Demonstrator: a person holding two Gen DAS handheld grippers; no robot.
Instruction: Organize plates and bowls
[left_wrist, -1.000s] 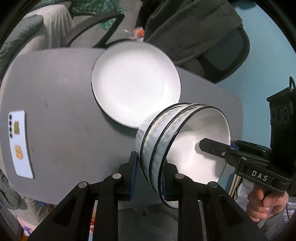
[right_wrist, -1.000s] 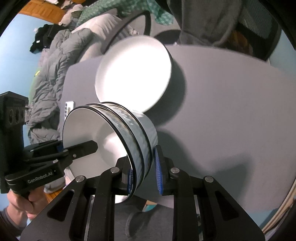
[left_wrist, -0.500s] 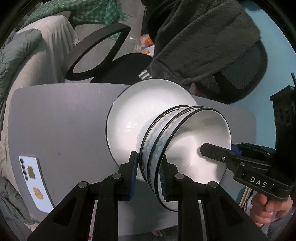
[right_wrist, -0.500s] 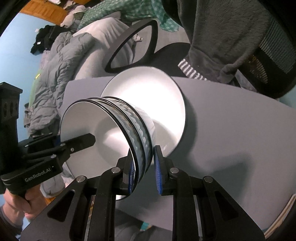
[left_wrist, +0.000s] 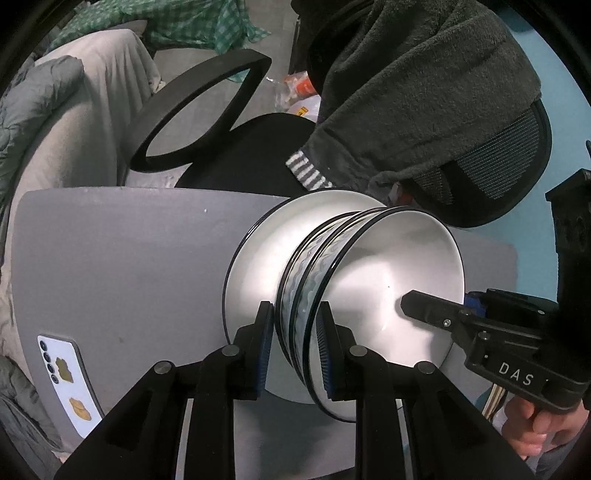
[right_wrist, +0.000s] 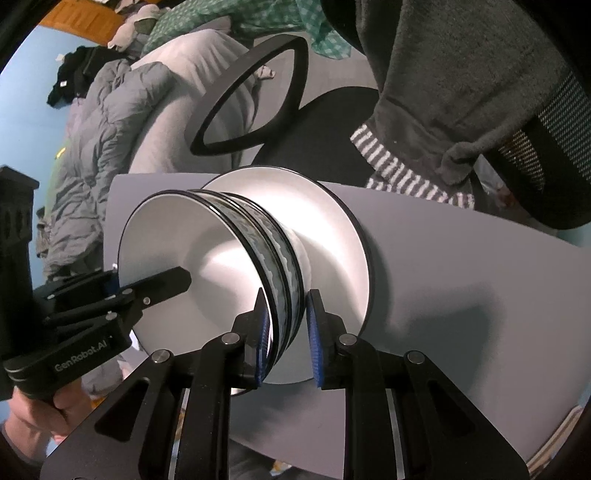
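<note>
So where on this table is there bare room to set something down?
Bare grey table lies between the plate and the phone, and again right of the plate toward the table's far edge. It is crowded at the plate, where both hand-held grippers grip the stacked bowls.

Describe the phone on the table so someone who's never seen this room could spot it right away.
Start at the grey table; the white plate and stacked bowls sit toward its right side. At the opposite, near-left edge lies the phone: the only flat rectangle, white-backed, with a camera row and gold stickers.
</note>
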